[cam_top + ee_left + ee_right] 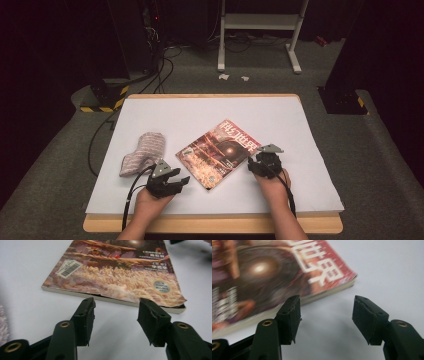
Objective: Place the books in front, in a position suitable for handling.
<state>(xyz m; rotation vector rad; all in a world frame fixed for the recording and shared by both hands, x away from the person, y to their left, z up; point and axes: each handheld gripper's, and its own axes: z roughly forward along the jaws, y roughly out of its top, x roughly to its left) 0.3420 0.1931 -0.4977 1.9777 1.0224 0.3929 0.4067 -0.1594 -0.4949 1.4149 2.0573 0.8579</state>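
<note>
A magazine (218,152) with a red and brown cover lies flat and turned at an angle in the middle of the white table top (280,115). My left gripper (184,181) sits at the magazine's near left corner, open, jaws aimed at it. In the left gripper view the magazine's (117,275) worn near edge lies just past the open gripper (116,312), with nothing between the pads. My right gripper (253,162) is at the magazine's right edge. In the right gripper view it (325,312) stands open beside the magazine's (262,272) corner, apart from it.
A folded grey striped cloth (142,152) lies left of the magazine, close to my left hand; its fuzzy edge (3,325) shows in the left gripper view. Beyond the table stand a white metal frame (260,22) and floor cables (150,75).
</note>
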